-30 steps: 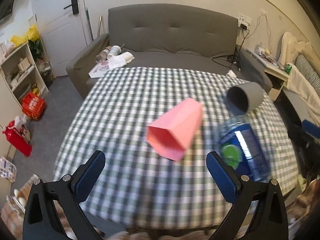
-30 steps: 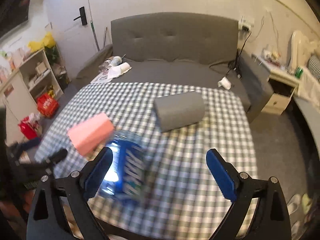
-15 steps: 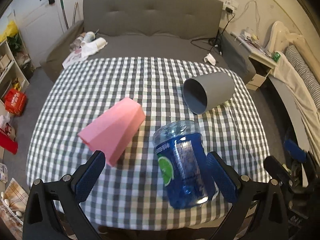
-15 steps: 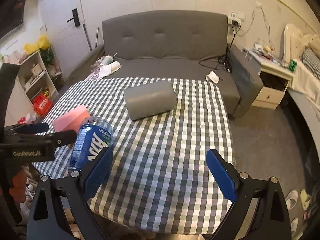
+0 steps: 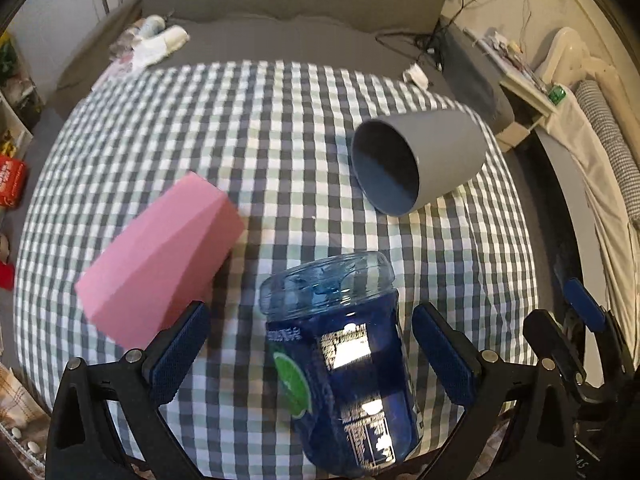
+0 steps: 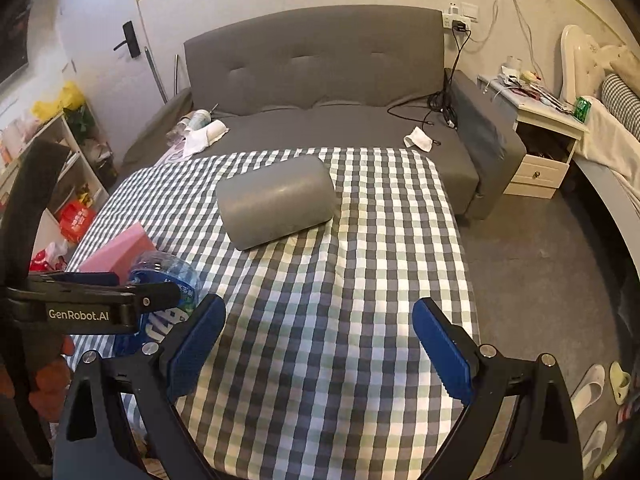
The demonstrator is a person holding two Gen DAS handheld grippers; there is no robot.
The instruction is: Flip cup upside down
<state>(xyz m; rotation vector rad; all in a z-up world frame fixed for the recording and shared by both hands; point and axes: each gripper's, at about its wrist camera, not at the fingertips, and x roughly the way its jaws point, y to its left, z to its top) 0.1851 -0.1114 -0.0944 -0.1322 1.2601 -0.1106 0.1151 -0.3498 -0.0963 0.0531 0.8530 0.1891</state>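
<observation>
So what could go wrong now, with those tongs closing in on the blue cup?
The blue cup lies on its side between the open left tongs but is not yet gripped; being round, it might roll away when touched. The pink cup lies right beside the left finger, so it could get knocked. The cup also sits near the edge of the checked tablecloth, so a slip could send it off the table.

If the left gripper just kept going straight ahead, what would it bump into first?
Most likely the blue bottle, lying between the open left gripper and everything beyond it. The grey cup lies farther on, off to the right.
</observation>
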